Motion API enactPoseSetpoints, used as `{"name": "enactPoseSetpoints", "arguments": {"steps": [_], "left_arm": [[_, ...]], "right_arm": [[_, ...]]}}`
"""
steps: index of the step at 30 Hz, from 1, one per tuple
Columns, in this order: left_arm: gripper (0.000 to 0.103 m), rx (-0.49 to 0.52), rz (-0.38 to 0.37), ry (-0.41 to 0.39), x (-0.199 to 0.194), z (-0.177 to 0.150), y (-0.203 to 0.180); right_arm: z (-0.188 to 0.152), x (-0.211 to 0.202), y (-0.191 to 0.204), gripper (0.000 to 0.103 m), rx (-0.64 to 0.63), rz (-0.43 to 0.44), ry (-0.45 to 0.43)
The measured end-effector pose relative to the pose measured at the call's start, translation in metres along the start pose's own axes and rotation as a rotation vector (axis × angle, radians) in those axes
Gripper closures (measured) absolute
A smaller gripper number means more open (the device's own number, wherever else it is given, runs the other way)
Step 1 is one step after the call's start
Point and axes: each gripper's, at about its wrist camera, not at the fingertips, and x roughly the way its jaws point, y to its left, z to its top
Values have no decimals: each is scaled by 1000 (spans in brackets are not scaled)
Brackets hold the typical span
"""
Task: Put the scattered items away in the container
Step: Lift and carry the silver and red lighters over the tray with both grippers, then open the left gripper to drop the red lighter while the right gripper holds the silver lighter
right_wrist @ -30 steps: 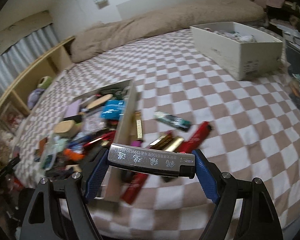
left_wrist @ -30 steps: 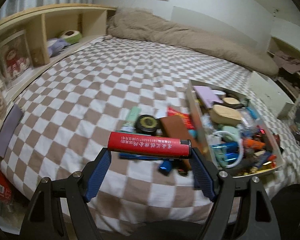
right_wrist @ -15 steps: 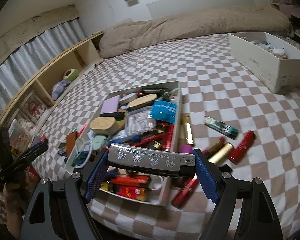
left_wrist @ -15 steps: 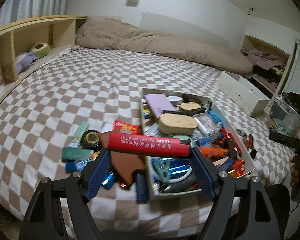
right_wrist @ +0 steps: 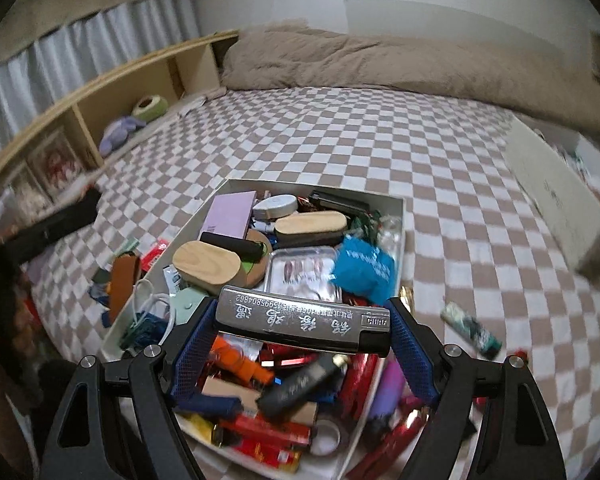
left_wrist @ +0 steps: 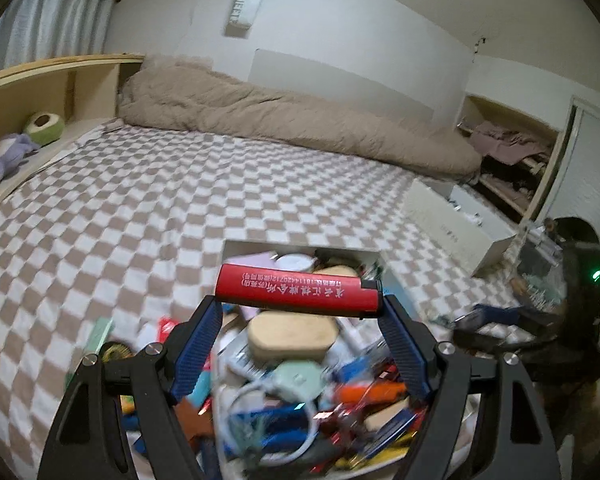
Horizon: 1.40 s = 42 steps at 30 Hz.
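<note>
My left gripper (left_wrist: 300,314) is shut on a red lighter (left_wrist: 298,290), held crosswise by its two ends above the white open box (left_wrist: 300,247), which is packed with small items. My right gripper (right_wrist: 300,326) is shut on a silver lighter (right_wrist: 302,322), also gripped end to end, hanging over the near half of the same box (right_wrist: 400,216). A green patterned lighter (right_wrist: 470,330) and a purple lighter (right_wrist: 388,390) lie on the checkered bedspread right of the box. A brown wallet (right_wrist: 121,282) and other small things lie to its left.
A beige duvet (left_wrist: 284,124) is bunched at the far end of the bed. A wooden shelf (left_wrist: 40,92) runs along the left side. A second white box (right_wrist: 560,196) stands at the bed's right edge. The other gripper's dark body (left_wrist: 512,320) shows at the right of the left wrist view.
Both grippers have swung in from the sides of the box to above it, each still holding its lighter. The box now fills the lower middle of both views.
</note>
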Motion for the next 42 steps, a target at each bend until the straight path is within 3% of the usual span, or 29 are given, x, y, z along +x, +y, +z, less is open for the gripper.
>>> {"name": "enactPoseSetpoints", "arguments": {"steps": [17,21,23,24,33,42], "left_arm": [[23,-54,-69,-58,46,61,-7],[23,-58,-85,-36,56,61,-7],[23,-56,-86,-24,61,59,-6],[23,-57,-88,-17,63,56,-5],[23,-146,-143,67,89,43,15],[23,-151,-173,193,131,28,7]], "right_arm": [[22,56,35,20,-208,-5,33],[14,76,40,19,-216,11,81],[9,80,38,4,-203,-22,90],[7,79,36,2,-190,-28,80],[6,59,16,0,-82,38,39],[4,56,5,0,-36,80,35]]}}
